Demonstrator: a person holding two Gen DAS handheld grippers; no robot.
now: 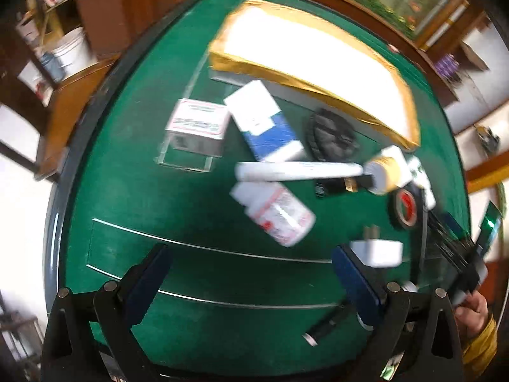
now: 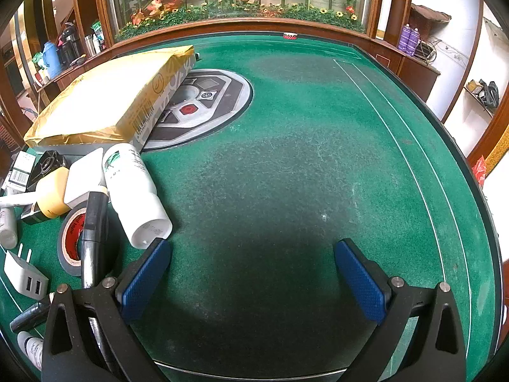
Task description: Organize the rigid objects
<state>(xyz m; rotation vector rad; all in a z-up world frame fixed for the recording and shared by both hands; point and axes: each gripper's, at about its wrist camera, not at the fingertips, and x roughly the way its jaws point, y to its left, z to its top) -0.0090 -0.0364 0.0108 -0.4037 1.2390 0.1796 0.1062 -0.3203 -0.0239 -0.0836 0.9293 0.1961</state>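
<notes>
A pile of small objects lies on the green felt table (image 1: 133, 191): a white-and-red box (image 1: 198, 124), a white-and-blue box (image 1: 267, 121), a white tube (image 1: 299, 172), a white bottle with a red label (image 1: 276, 213), a tape roll (image 1: 405, 208) and a white plug adapter (image 1: 378, 250). My left gripper (image 1: 251, 264) hangs open above bare felt just short of the bottle. My right gripper (image 2: 253, 262) is open over bare felt, right of a white bottle (image 2: 135, 191), the tape roll (image 2: 74, 238) and the adapter (image 2: 27, 278). Nothing sits between either pair of pads.
A large gold-wrapped package (image 1: 315, 63) (image 2: 108, 95) lies at the back, partly over a round grey panel (image 2: 216, 102) set in the felt. Wooden rails edge the table. A hand in a yellow sleeve (image 1: 477, 321) holds the other gripper at right.
</notes>
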